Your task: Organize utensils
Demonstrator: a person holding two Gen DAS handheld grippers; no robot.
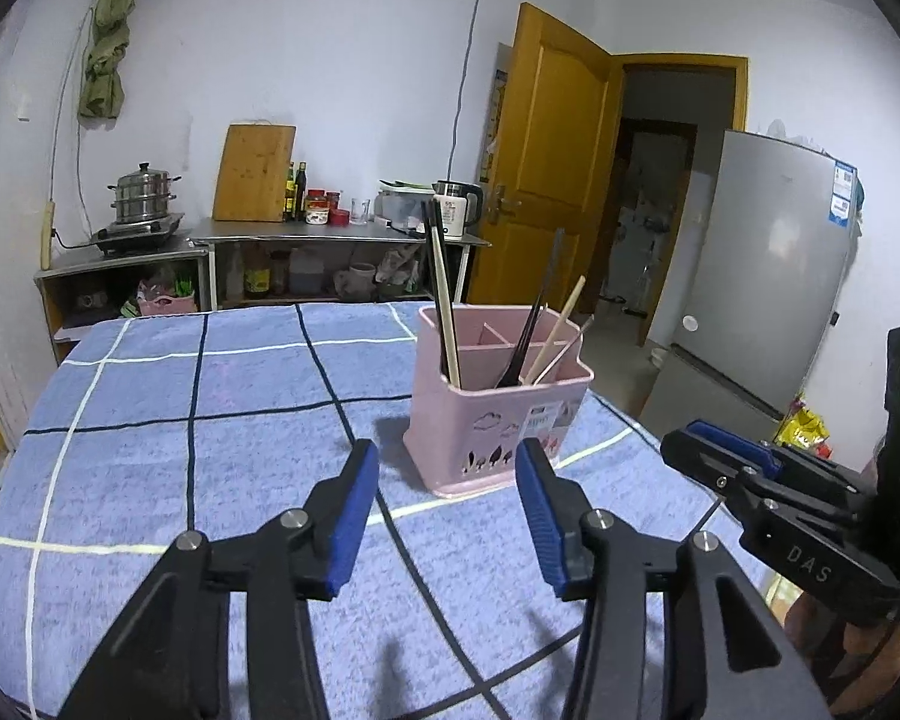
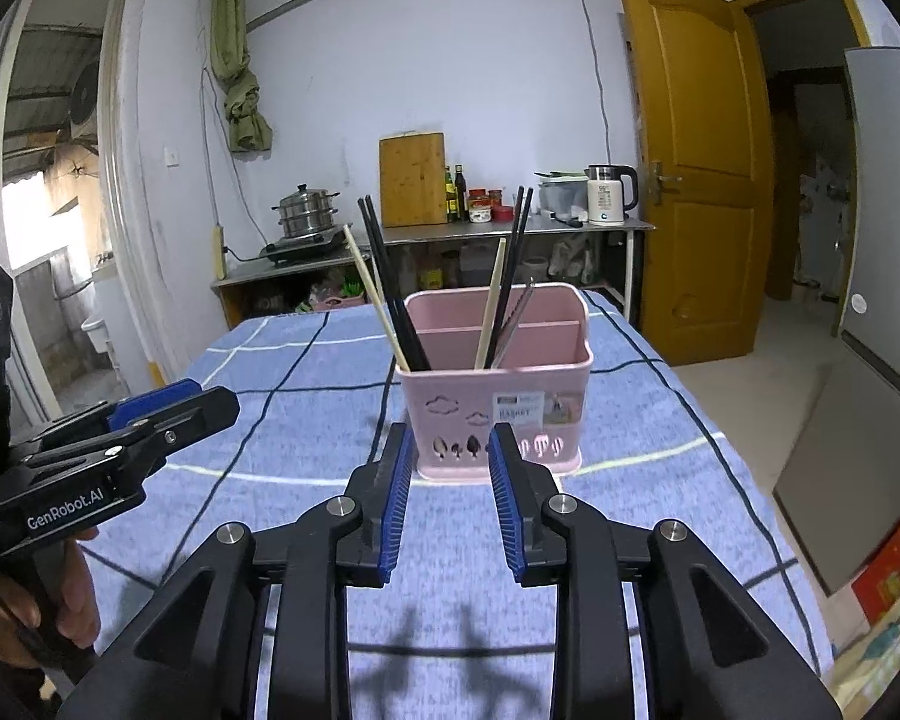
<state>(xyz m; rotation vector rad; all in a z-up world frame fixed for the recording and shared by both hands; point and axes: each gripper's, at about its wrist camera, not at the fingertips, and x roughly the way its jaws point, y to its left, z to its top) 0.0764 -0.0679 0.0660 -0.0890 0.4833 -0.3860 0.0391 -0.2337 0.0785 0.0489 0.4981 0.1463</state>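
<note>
A pink utensil holder (image 1: 498,414) (image 2: 498,402) with inner dividers stands on the blue checked tablecloth (image 1: 210,408) (image 2: 306,396). Black and pale wooden chopsticks (image 1: 444,294) (image 2: 384,288) lean upright in its left part; more chopsticks (image 1: 546,336) (image 2: 504,282) lean in its right part. My left gripper (image 1: 447,456) is open and empty, just short of the holder. My right gripper (image 2: 450,441) is open and empty, close in front of the holder. Each gripper shows in the other's view, the right one (image 1: 684,444) and the left one (image 2: 210,402).
A steel counter (image 2: 510,228) at the back wall carries a steamer pot (image 2: 305,210), cutting board (image 2: 413,180), bottles and a kettle (image 2: 609,195). An open yellow door (image 2: 690,168) and a grey fridge (image 1: 768,264) stand to the right. The table's right edge drops to the floor.
</note>
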